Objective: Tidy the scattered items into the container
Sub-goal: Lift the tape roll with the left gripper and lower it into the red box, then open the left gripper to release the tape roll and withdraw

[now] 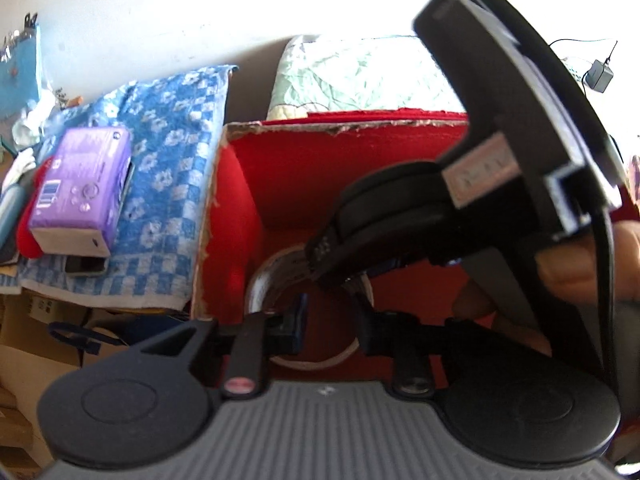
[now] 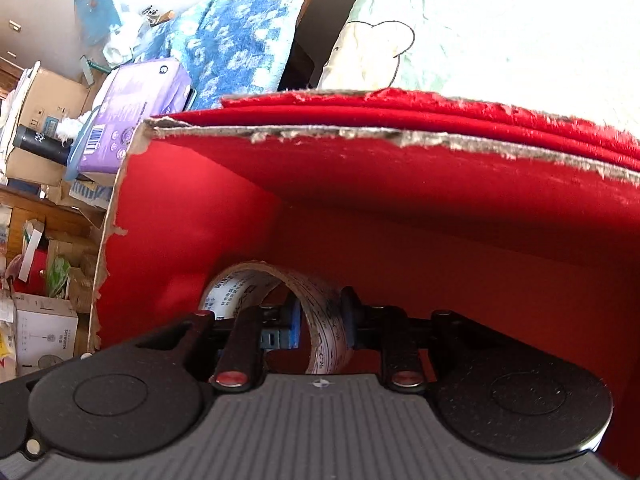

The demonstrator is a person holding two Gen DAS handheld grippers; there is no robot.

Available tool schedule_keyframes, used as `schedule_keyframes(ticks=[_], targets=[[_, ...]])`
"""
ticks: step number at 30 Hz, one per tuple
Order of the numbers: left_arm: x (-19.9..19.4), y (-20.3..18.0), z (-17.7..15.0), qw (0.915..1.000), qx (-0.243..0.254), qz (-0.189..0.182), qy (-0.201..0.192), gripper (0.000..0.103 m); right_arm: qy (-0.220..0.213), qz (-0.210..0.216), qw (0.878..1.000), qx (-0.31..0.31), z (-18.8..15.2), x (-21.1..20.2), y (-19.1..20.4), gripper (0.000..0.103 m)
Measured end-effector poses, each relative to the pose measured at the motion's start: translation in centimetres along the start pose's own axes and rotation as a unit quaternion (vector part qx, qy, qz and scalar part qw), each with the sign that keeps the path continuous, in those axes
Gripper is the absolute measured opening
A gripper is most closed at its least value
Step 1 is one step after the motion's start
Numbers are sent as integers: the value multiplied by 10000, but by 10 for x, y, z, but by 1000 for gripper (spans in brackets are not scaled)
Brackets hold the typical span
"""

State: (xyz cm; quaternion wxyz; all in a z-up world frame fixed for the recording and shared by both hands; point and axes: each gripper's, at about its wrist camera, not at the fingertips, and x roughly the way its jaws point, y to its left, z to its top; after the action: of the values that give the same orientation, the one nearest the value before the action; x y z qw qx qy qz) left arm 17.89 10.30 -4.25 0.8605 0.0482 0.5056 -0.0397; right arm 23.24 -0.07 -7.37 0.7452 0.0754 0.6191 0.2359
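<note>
A red cardboard box (image 1: 320, 172) (image 2: 440, 208) with torn edges fills both views. A tape roll (image 2: 324, 320) stands on edge low inside it, and my right gripper (image 2: 320, 324) is shut on the roll's wall, one finger inside the ring and one outside. The left wrist view shows the same roll (image 1: 276, 272) from above, pinched by the right gripper (image 1: 320, 254), which reaches down from the upper right. My left gripper (image 1: 332, 326) hovers open over the box, above the roll, with only red floor between its fingers.
A purple packet (image 1: 80, 184) (image 2: 136, 120) lies on a blue checked towel (image 1: 172, 140) left of the box, with a phone (image 1: 86, 266) under it. A pale green pillow (image 1: 360, 76) is behind the box. Cardboard boxes (image 2: 44, 96) stack at far left. A hand (image 1: 580, 268) holds the right gripper.
</note>
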Motion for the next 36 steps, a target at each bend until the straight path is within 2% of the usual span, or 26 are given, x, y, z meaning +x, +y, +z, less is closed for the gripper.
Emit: schedule_keyframes(ticks=[4,13,16,21,25,29,31,36], targets=[[4,-4,-1,9999,37,112,89,28,-22,34,9999,-126,0,-5,-2,24],[16,-8,-3,9994,30,316,169,29,-382,-89,9991,-155,0,-23,-9,25],[9,-12,-4,9993,30,363,60,33,-540,-107,9984,-160,-3,-33,-10,25],[-3,-18,-7,9989,32,444,-129,47,-840,-270,9960,-136,-13,-50,-15,28],[-12,-24,-9,9983,33,508,-281,54,-1103,-483,9927,-82,-25,-61,-17,36],[-23,-28,-13,9978,20,524,-406,64,-1505,-752,9857,102,-42,-71,-23,50],[-27,-29,-16,9970,25,579,-519,68,-1702,-915,9810,181,-51,-76,-25,53],[-39,-30,-25,9959,66,572,-702,73,-1994,-1016,9744,230,-72,-88,-25,58]])
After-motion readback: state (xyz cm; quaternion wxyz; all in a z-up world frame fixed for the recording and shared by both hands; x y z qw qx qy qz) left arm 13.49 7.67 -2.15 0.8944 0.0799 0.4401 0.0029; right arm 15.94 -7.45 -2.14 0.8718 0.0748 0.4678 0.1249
